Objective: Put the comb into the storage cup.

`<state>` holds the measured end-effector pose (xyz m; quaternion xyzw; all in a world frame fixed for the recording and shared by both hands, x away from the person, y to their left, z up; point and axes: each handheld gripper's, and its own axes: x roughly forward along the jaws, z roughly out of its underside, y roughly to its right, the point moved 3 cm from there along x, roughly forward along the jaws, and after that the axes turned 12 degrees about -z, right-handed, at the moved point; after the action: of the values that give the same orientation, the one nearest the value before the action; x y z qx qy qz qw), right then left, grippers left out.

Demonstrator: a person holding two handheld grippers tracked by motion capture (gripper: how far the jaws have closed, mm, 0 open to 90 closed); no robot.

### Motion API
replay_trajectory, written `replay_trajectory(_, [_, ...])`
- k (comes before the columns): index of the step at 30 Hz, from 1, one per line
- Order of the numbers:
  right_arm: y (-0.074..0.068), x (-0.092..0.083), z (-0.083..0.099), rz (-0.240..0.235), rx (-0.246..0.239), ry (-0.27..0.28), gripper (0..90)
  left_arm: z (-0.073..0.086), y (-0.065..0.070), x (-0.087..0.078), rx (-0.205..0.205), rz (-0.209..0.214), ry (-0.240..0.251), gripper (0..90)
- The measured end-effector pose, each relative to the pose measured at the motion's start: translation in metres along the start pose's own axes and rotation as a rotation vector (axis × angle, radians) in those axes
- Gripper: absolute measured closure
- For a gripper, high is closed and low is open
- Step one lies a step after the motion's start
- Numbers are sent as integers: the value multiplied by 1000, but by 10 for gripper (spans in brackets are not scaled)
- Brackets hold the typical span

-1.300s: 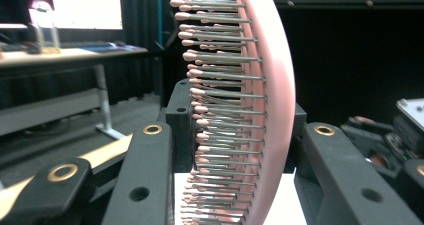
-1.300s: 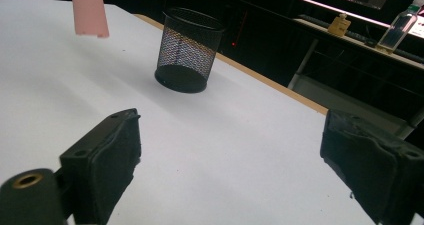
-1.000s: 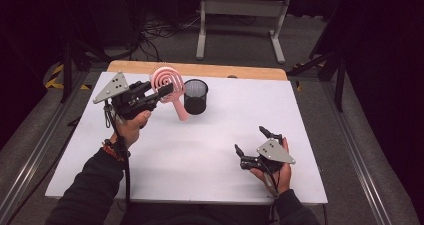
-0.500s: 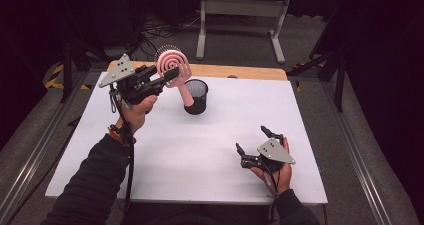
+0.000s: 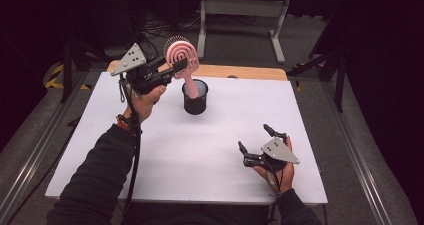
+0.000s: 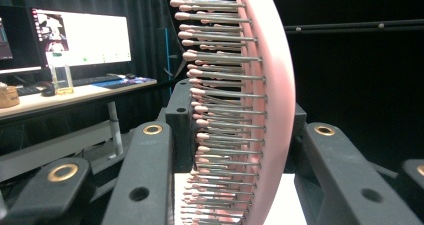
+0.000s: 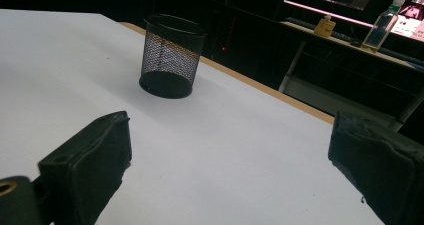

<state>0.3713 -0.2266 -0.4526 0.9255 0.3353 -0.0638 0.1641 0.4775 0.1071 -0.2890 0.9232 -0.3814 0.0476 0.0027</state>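
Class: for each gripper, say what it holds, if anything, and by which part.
The left gripper clamps the pink bristled hairbrush across its round head. The right gripper is open and holds nothing.

My pink, smooth plastic hairbrush (image 6: 270, 85) carries thin metal pins; the round black wire-mesh cup (image 7: 171, 55) looks matt, as does the white tabletop (image 5: 210, 150).

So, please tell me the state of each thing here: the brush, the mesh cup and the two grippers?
Pink hairbrush: lifted, head clamped, handle pointing down into the cup mouth.
Black mesh cup: upright on the white table, handle tip just inside its rim.
Left gripper: raised, shut on the brush head, bristles to one side.
Right gripper: low by the table's near right corner, jaws open, holding nothing.
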Motion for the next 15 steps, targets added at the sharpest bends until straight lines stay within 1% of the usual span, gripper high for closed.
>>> replay_trajectory(1, [0, 0, 0, 0, 0, 0, 44, 0, 0, 0, 0, 0, 0, 637])
replay_trajectory(3, [0, 0, 0, 4, -1, 4, 44, 0, 0, 6, 10, -10, -13, 637])
replay_trajectory(7, [-1, -1, -1, 1, -11, 12, 51, 0, -1, 12, 22, -17, -13, 637])
replay_trajectory(11, [-1, -1, -2, -1, -14, 19, 55, 1, -3, 20, 11, -20, -23, 637])
replay_trajectory(15, [0, -2, -3, 6, -10, 24, 61, 2, -4, 28, 25, -34, -29, 637])
